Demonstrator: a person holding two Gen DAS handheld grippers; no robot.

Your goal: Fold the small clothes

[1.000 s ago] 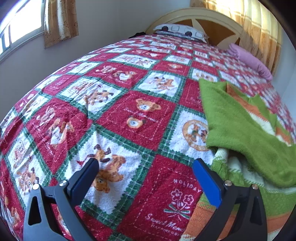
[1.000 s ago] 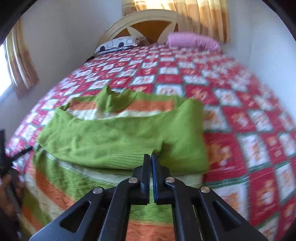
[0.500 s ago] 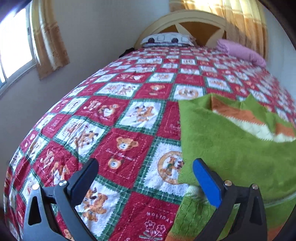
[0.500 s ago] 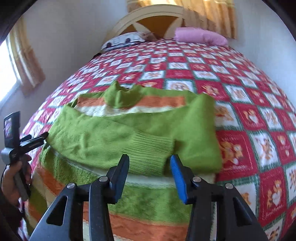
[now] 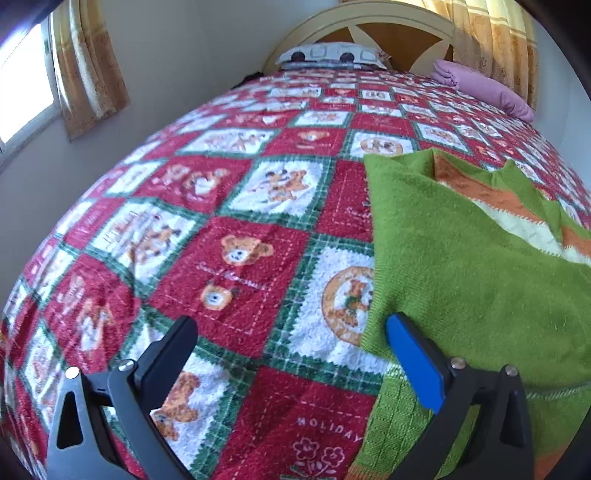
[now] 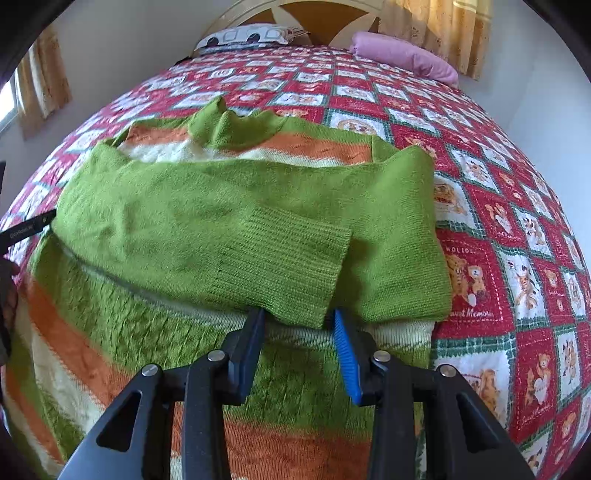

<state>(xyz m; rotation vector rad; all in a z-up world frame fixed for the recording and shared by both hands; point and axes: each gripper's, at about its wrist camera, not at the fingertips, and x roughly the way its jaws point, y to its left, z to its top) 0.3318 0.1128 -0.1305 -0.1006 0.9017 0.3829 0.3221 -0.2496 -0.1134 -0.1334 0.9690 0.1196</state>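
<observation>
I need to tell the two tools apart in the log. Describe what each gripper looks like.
The left gripper has a black plastic frame with triangular cut-outs and silver screws. One finger is black, the other carries a smooth blue pad. The right gripper has the same black frame and screws; its blue pad is ribbed. No cables show.

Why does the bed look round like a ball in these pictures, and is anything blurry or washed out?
Both views use a fisheye lens, so the flat patchwork bedspread bulges and the corners go black. Left wrist view: the window is blown out white; the left claw is sharp. Right wrist view: daylight glows through the curtain; the green sweater is crisp centrally, softer near the edges.
</observation>
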